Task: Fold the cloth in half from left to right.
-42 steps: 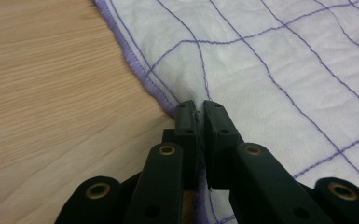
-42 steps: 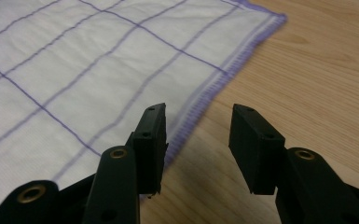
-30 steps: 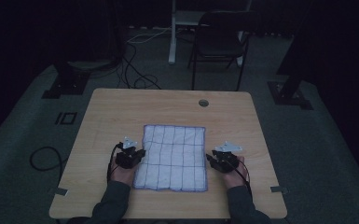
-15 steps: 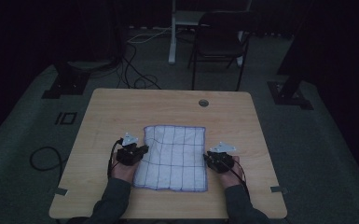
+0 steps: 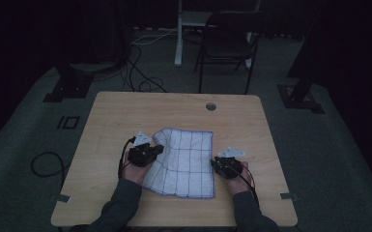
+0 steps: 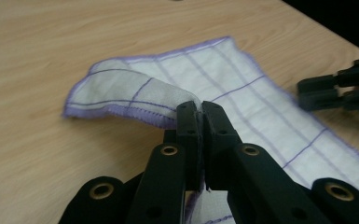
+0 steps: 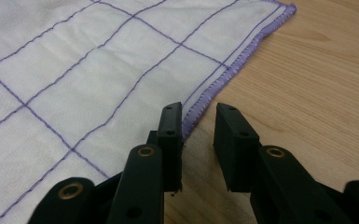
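I have the cloth [image 5: 183,162] lying near the front middle of the table [image 5: 125,111], white with a purple grid and a purple stitched hem. My left gripper [image 6: 199,112] has its jaws pinched tight on the cloth's left edge; in the left gripper view the hem is squeezed between the two black tips and the fabric arches up from the wood into a loose roll. From the high view that same side of the cloth curls over toward the middle, so the cloth no longer lies flat there.

My right gripper [image 7: 198,122] sits at the opposite edge. Its jaws have just been closing in, and they stand at a narrow gap now. In the right gripper view one tip rests just over the hem and the other over bare wood, with the purple edge running up between them. Nothing is pressed between the pads, so it holds nothing.

I judge this to be the start of a fold: one side is caught and lifted, the other is not yet gripped. The next move calls for the right jaws to dip so the hem slides between the pads, then pinch. After that both hands can carry the cloth over together. If the right side stays loose, the cloth may drag and skew.
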{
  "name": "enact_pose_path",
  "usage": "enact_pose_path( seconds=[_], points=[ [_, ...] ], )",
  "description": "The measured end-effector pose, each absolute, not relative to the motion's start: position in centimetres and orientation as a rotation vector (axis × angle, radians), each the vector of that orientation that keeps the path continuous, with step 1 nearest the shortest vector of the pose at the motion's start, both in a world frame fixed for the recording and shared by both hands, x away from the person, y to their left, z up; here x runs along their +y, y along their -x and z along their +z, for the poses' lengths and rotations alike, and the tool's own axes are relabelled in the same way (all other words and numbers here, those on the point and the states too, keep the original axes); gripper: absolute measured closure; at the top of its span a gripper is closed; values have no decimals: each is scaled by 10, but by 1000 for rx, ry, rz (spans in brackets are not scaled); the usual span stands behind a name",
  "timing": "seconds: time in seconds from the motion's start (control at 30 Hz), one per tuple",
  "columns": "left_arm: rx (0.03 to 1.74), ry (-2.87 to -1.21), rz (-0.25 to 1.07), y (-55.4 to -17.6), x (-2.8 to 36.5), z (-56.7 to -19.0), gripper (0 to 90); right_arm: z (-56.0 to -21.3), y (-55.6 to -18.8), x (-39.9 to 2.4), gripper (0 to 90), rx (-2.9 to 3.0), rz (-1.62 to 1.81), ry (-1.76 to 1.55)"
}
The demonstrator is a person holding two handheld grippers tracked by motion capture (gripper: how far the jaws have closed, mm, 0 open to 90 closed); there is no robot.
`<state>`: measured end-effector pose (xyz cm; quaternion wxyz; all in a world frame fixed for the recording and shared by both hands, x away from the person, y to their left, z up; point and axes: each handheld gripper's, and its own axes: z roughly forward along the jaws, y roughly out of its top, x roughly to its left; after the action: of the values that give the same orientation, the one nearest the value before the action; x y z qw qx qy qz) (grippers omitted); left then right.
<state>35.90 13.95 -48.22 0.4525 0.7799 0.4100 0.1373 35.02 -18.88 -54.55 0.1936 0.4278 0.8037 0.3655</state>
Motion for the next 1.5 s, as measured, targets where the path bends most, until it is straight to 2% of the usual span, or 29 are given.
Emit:
enact_pose_path(
  seconds=[0.7, 1.37, 1.5],
  points=[
    [855, -1961, 286, -364, 81, -460, 872, -546, -351, -190, 727, 2255, 1040, -1218],
    [824, -2041, 217, -373, 41, -483, 871, -546, -350, -189, 702, 2263, 1045, -1214],
    [828, -2055, 215, -374, 34, -488, 871, -545, -350, -190, 669, 2267, 1045, -1216]
  ],
)
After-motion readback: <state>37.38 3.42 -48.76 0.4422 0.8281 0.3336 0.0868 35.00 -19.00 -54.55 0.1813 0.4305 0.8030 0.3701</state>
